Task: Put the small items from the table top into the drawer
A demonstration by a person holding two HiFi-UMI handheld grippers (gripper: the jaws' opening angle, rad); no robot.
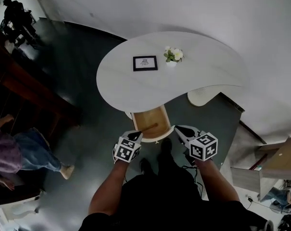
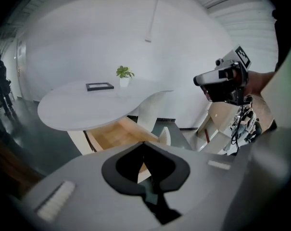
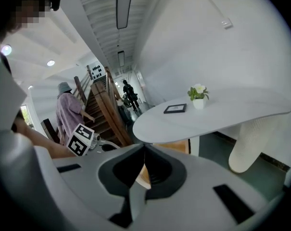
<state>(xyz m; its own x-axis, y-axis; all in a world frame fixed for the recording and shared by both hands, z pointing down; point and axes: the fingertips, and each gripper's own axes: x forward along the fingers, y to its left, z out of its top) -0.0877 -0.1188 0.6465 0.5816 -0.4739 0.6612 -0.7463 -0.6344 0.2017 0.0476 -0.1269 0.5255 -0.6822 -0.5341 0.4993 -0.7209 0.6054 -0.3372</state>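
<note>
Drawer [image 1: 151, 123] stands open under the near edge of the surface [image 1: 203, 71]. Picture frame [image 1: 145, 63] and potted plant [image 1: 172, 56] sit on top. Left tool [image 1: 134, 135] and right tool [image 1: 180, 130] are both closed and empty, flanking the drawer.

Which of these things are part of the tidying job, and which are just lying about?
For the job: picture frame, small potted plant, open drawer, table, left gripper, right gripper (both shut, empty).

Just about: wooden staircase, bystander in jeans.
</note>
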